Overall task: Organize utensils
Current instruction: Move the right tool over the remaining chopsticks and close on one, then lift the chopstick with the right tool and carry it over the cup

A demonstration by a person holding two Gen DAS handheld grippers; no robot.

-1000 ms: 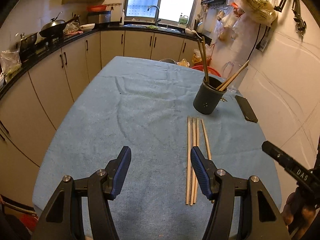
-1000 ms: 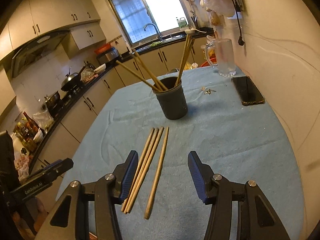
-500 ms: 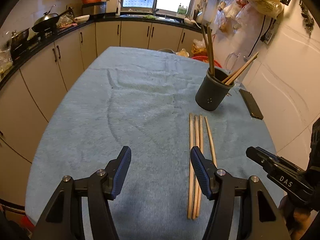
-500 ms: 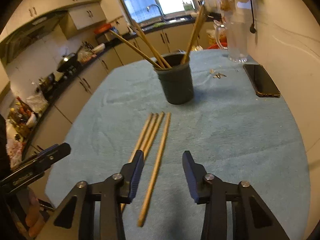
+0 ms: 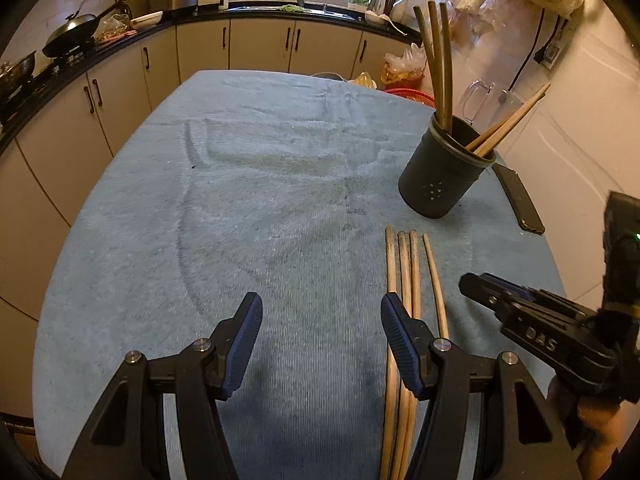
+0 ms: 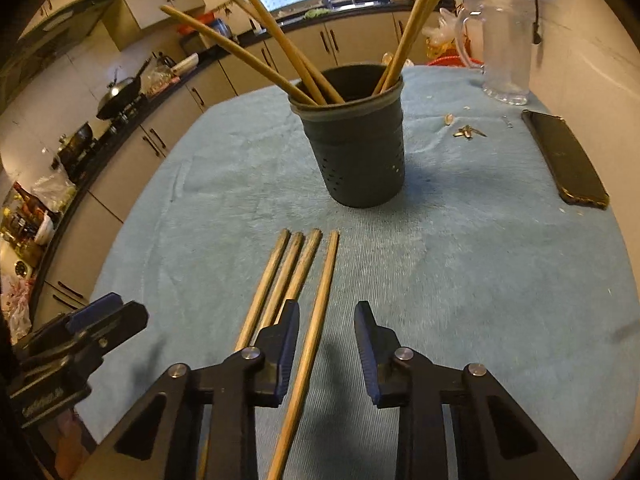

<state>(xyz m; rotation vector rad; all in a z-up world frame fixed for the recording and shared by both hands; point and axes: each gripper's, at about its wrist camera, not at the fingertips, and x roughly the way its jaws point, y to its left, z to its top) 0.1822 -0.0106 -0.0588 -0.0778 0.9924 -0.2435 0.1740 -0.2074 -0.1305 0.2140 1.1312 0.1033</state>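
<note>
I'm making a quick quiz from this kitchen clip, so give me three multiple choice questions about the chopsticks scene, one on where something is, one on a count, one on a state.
1. Where does the phone lie?
A. On the cloth to the right of the holder
B. Inside the holder
C. On the counter by the sink

2. How many loose chopsticks lie on the blue cloth?
A. Two
B. Four
C. Seven

3. How do the fingers of the right gripper stand?
A. Shut on a glass jug
B. Shut with nothing between them
C. Open, straddling one chopstick

Answers:
1 A, the phone rests flat on the cloth, right of the dark holder.
2 B, three sticks lie together and a fourth slightly apart.
3 C, a gap shows on both sides of the rightmost chopstick between the fingers.
</note>
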